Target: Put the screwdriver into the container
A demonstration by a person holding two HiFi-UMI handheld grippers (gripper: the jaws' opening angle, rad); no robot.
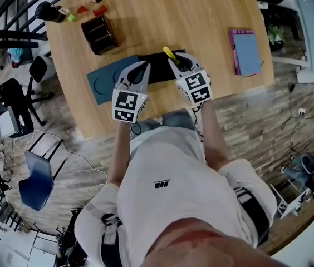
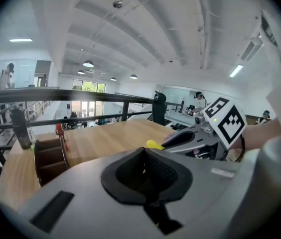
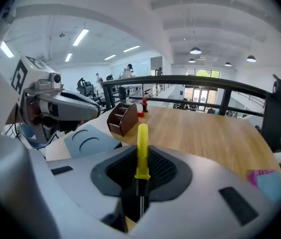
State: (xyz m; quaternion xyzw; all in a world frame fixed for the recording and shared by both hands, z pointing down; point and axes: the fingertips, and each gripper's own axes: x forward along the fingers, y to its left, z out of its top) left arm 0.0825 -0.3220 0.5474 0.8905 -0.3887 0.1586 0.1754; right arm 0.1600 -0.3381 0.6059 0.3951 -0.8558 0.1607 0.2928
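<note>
**A:** On the right, then: what has the right gripper (image 3: 140, 177) got?

**B:** Its jaws are clamped on the screwdriver (image 3: 141, 151); the yellow handle sticks out past the tips and the dark shaft runs back between the pads; from above, the tool sits over a black mat (image 1: 158, 71) near the person's edge of the wooden table (image 1: 201, 15).

**A:** And the left gripper (image 2: 145, 176)?

**B:** Pressed together on nothing; the two black pads meet with no gap and no object between them; it hovers just beside the right one, over the seam where the black mat meets a blue-grey mat (image 1: 102, 81).

**A:** Where is the container (image 1: 99, 34)?

**B:** Farther up the table and to the left, well apart from both grippers; a brown box with dividers, open at the top; bare wood and the blue-grey mat lie between it and the screwdriver.

**A:** What else is on the table?

**B:** A dark bottle (image 1: 48, 10) at the far left corner; small red and green pieces (image 1: 83, 8) beside it, behind the container; a purple-and-blue notebook (image 1: 245, 51) off to the right, clear of everything; a black railing (image 3: 215, 83) beyond the table's far edge.
</note>
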